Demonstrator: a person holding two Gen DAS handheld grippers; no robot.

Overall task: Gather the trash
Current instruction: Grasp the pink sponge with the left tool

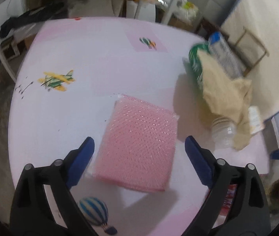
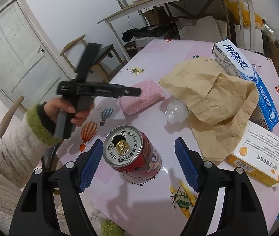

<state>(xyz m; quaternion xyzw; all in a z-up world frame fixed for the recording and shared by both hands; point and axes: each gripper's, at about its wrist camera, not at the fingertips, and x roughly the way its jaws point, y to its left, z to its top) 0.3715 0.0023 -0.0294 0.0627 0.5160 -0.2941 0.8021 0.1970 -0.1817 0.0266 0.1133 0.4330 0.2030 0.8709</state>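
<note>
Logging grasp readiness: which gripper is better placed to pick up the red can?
Right. The right gripper is open with the upright can between its fingers; the left gripper is open over the pink sponge.

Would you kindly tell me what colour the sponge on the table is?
The sponge is pink with a netted texture, clearest in the left wrist view.

Lived-in home room, panelled door (image 2: 11, 53), wooden chair (image 2: 84, 47), cluttered shelf table (image 2: 170, 2), pink cartoon tablecloth (image 2: 149, 202)

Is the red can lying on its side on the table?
No, the can stands upright on the table, its silver top with the pull tab facing up.
</note>
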